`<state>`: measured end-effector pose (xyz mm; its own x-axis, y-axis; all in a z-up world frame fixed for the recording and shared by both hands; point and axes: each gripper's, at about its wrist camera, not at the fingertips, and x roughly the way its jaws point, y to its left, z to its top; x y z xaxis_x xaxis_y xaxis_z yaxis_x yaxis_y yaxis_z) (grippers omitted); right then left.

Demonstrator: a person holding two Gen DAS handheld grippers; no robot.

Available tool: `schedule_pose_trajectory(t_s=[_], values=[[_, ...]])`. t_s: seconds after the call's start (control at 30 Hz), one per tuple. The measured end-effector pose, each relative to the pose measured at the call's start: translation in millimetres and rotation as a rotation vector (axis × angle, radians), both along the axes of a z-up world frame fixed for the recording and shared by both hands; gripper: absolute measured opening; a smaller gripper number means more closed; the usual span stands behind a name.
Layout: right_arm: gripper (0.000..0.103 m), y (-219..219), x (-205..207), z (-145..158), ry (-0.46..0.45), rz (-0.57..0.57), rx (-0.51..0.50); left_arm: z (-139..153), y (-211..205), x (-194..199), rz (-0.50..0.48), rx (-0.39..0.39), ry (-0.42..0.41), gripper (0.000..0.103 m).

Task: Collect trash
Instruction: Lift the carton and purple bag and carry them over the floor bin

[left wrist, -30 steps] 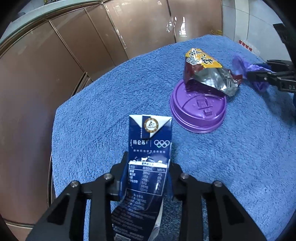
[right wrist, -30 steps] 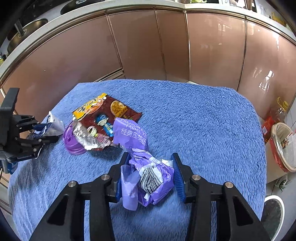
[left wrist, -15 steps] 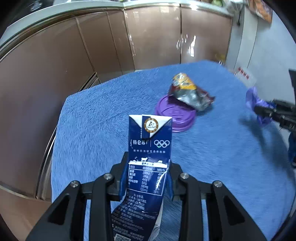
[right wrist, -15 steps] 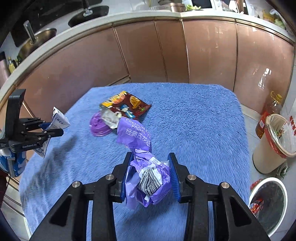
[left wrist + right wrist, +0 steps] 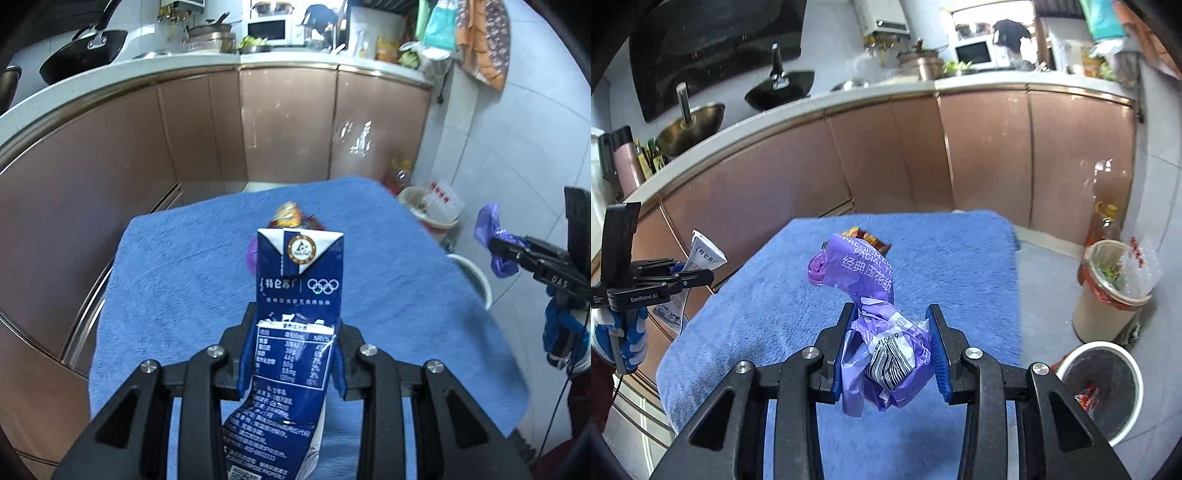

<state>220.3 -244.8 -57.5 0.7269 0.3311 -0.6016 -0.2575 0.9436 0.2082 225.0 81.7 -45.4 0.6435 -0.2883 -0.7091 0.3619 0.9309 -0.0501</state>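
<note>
My left gripper [image 5: 293, 332] is shut on a dark blue milk carton [image 5: 299, 280], held upright above the blue towel-covered table [image 5: 177, 266]. My right gripper [image 5: 892, 332] is shut on a crumpled purple tissue wrapper [image 5: 882, 354], also lifted off the table. On the far part of the towel lie a red and yellow snack wrapper [image 5: 864, 234] and a purple lid [image 5: 817, 269], both partly hidden behind the held items. The right wrist view shows the left gripper [image 5: 701, 275] with the carton [image 5: 705, 254] at the left. In the left wrist view the right gripper [image 5: 495, 247] is at the right edge.
A white bin [image 5: 1104, 391] with a dark liner stands on the floor right of the table. A beige bin [image 5: 1108, 295] with a red liner is behind it, next to an oil bottle [image 5: 1106, 221]. Brown cabinets run behind the table. A gloved hand [image 5: 624, 339] holds the left gripper.
Both grippers have risen and pulled back from the table, each carrying its item. The towel, snack wrapper and lid now look smaller and farther away, and the counter top and bins have come into view.
</note>
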Motion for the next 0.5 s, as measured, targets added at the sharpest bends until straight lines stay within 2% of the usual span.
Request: schedule_pose_trajectory(t_s=[0.27,0.5], values=[[0.038,-56,-49,23,-0.068,-0.113,-0.004,26,-71,-13,-0.100,-0.035,-0.031,0.032],[0.038,-120,-65,15,-0.069,-0.250,-0.014,24,-175,2,-0.254,-0.063,0.000,0.032]])
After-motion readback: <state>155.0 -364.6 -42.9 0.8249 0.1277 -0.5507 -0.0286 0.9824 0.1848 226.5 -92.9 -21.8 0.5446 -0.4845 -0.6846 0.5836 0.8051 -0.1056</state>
